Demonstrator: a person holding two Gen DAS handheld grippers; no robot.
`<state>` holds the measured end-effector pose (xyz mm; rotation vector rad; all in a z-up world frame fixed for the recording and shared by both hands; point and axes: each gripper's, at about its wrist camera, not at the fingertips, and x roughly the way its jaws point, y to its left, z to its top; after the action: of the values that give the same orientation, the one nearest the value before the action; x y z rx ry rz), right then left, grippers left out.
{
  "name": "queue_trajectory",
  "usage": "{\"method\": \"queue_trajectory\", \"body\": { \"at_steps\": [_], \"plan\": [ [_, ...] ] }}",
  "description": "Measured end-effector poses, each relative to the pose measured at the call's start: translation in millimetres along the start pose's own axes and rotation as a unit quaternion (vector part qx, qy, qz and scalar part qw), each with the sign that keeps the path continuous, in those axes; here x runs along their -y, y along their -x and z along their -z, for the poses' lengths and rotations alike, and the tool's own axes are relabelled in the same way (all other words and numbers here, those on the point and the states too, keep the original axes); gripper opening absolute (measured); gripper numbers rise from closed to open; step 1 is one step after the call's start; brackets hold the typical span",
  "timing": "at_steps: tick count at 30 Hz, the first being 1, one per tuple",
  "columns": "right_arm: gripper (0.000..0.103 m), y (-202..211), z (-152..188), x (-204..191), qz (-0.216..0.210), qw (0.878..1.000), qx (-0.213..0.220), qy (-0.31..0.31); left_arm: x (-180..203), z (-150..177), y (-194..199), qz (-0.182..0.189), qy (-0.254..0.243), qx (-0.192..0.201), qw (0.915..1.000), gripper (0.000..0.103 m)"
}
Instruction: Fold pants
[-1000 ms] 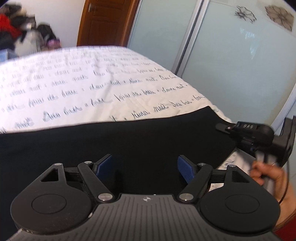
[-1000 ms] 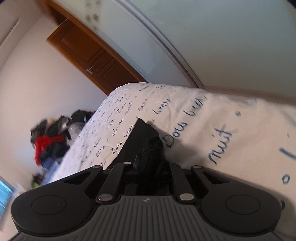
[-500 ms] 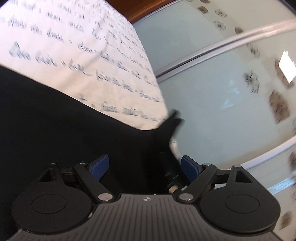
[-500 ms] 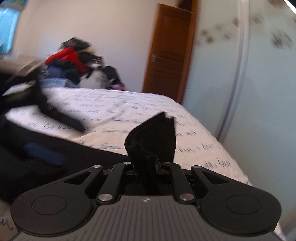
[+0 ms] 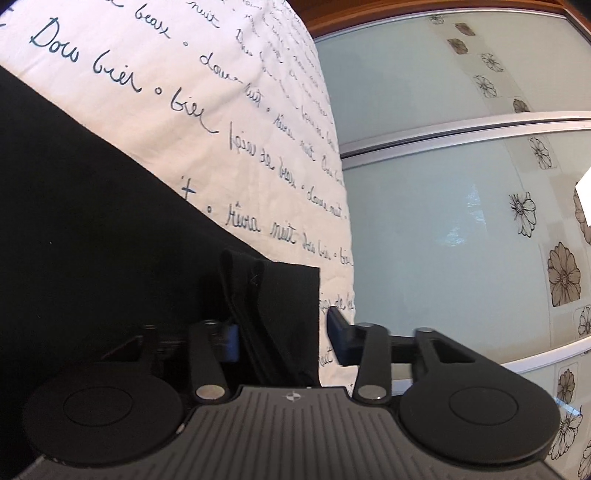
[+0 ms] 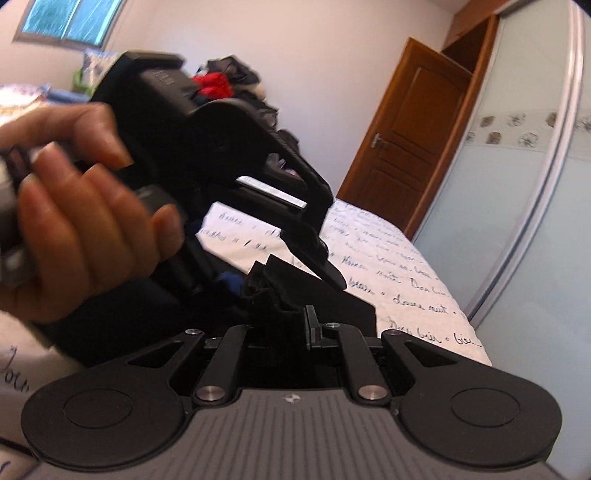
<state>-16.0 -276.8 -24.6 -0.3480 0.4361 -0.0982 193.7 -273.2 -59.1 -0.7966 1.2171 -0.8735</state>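
Left wrist view. Left claw (image 5: 282, 336) closing right now around a raised corner of the black fabric pants (image 5: 92, 221), near the right edge of the bed. Left pad against the bunched fold, right pad just short of the cloth edge, so no firm hold yet. Best to finish the pinch on every layer of that corner, deep enough to leave the edge well behind the pads, without catching the white bed sheet with blue handwriting print (image 5: 240, 110) underneath. Rest of the pants spread flat and dark over the left and near part of the bed. To the right, pale frosted sliding wardrobe doors with flower decals (image 5: 443, 221), just beside the bed edge: worth minding on any wide swing that way.

Right wrist view. Right claw (image 6: 295, 325) narrow, clamped on a crumpled bunch of the same black cloth, a tuft standing up just beyond the pads. Keep that pinch firm and steady, probably until the other corner is secured. Just beyond and to the left, a person's hand (image 6: 74, 229) wrapped round the handle of the left claw, its fingers angled down beside the same bunch. Both claws very near each other, so some risk of knocking together or tugging the cloth out of one grip; better to lift both evenly. Farther off, a brown wooden door (image 6: 410, 147), a heap of red and dark clothes (image 6: 221, 81) by the far wall and a window (image 6: 70, 22) at the upper left, none of them in the way.
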Motion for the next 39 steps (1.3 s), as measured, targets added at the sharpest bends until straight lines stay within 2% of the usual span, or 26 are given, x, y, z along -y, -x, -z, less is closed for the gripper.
{"method": "queue_trajectory", "body": {
  "at_steps": [2, 4, 5, 7, 8, 10, 11, 12, 13, 16, 20, 24, 28, 31, 39],
  "plan": [
    [0.011, -2, 1, -4, 0.006, 1.000, -0.005, 0.013, 0, 1, -2, -0.010, -0.010, -0.003, 0.9999, 0.013],
    [0.014, -5, 1, -8, 0.016, 1.000, -0.012, 0.020, 0, 3, -2, -0.019, -0.025, -0.002, 0.9995, 0.012],
    [0.019, -6, 0, -9, 0.020, 0.999, -0.015, 0.021, 1, 5, -2, -0.023, -0.032, 0.001, 0.9992, 0.011],
    [0.034, -5, -1, -11, 0.026, 0.999, -0.021, 0.017, 2, 7, 1, -0.025, -0.051, 0.010, 0.9984, 0.010],
    [0.045, -5, 0, -10, 0.033, 0.999, -0.024, 0.014, 3, 8, 2, -0.028, -0.059, 0.013, 0.9978, 0.010],
    [0.044, 0, 3, -10, 0.029, 0.999, -0.023, 0.005, 6, 10, 4, -0.033, -0.073, 0.017, 0.9967, 0.010],
    [0.037, 1, 3, -8, 0.020, 0.999, -0.024, -0.007, 7, 10, 6, -0.036, -0.080, 0.018, 0.9959, 0.010],
    [0.022, 2, 1, -7, 0.015, 0.999, -0.025, -0.016, 9, 11, 8, -0.040, -0.089, 0.020, 0.9950, 0.010],
    [0.018, 3, -1, -7, 0.010, 0.999, -0.025, -0.020, 10, 12, 10, -0.045, -0.099, 0.023, 0.9938, 0.010],
    [0.015, 7, -7, -12, -0.002, 1.000, -0.015, -0.018, 16, 14, 22, -0.063, -0.140, 0.037, 0.9875, 0.010],
    [0.013, 9, -13, -23, -0.027, 1.000, -0.002, -0.010, 23, 16, 40, -0.099, -0.195, 0.055, 0.9742, 0.010],
    [0.010, 13, -16, -37, -0.055, 0.998, 0.016, -0.011, 24, 19, 59, -0.145, -0.247, 0.072, 0.9554, 0.010],
    [0.010, 14, -18, -54, -0.084, 0.996, 0.025, -0.002, 25, 26, 75, -0.191, -0.295, 0.088, 0.9322, 0.010],
    [0.009, 11, -19, -64, -0.103, 0.994, 0.030, 0.004, 22, 30, 89, -0.213, -0.320, 0.106, 0.9170, 0.010],
    [0.008, -2, -27, -79, -0.146, 0.989, 0.028, 0.010, 7, 23, 120, -0.230, -0.318, 0.131, 0.9105, 0.010]
  ]
}}
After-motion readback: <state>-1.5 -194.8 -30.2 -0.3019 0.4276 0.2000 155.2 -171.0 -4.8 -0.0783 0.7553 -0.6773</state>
